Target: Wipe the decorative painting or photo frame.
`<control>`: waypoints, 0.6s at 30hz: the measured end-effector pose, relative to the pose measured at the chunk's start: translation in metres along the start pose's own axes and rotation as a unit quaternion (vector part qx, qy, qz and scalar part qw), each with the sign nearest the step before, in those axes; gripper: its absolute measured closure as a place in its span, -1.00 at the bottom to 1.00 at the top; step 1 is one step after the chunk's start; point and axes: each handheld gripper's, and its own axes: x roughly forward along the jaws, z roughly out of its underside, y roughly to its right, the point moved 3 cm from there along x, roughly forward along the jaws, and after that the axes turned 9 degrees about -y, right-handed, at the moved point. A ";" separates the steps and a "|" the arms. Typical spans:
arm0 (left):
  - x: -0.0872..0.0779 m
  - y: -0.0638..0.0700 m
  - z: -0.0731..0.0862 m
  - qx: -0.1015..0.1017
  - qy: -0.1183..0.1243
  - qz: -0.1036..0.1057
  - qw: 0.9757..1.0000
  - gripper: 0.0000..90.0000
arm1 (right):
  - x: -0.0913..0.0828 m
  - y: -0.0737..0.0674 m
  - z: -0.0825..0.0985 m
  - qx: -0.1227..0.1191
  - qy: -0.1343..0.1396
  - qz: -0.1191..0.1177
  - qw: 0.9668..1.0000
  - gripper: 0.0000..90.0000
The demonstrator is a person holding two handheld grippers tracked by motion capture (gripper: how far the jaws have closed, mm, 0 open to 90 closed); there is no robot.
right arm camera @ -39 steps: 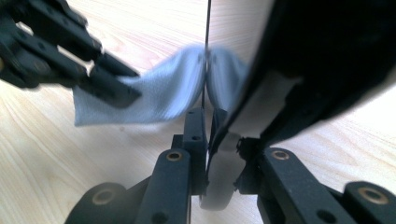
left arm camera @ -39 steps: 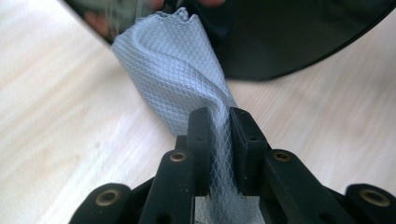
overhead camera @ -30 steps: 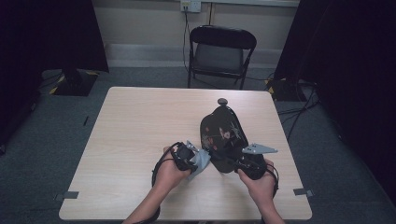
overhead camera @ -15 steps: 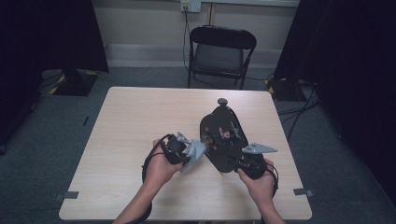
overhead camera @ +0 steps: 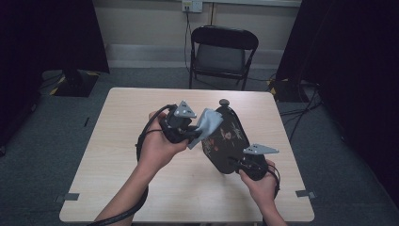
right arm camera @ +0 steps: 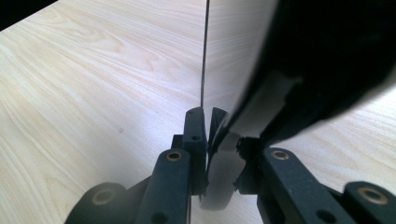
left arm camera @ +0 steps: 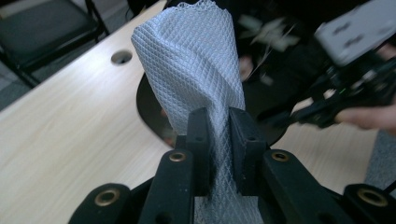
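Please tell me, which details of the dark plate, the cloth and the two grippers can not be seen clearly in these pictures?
- Dark plate: its printed pattern is too small in the high view and blurred in the left gripper view.
- Plate rim in the right gripper: out of focus, too close to the camera, in the right gripper view.
- White cloth: its lower end is hidden between the jaws of the left gripper and cut off by the bottom edge.
- Whether the cloth touches the plate: unclear in the high view.

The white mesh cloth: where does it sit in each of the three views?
High view: the white mesh cloth is mid-frame, pinched in the left gripper against the dark floral pan lid.
Left gripper view: the cloth rises from between the jaws up the centre.
Right gripper view: the cloth is not in it; the right gripper clamps the lid's rim.
Shared landmark: the light wooden table.
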 end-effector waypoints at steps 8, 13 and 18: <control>0.000 0.015 -0.020 0.022 0.016 0.024 0.999 0.76 | 0.001 -0.001 -0.001 -0.002 0.000 -0.001 1.000 0.74; 0.021 0.014 -0.015 0.013 -0.005 0.033 0.999 0.76 | 0.001 -0.001 -0.001 -0.002 0.000 -0.001 1.000 0.74; 0.036 0.005 -0.009 0.000 -0.015 0.029 0.999 0.76 | 0.001 -0.001 -0.001 -0.001 0.000 -0.002 1.000 0.74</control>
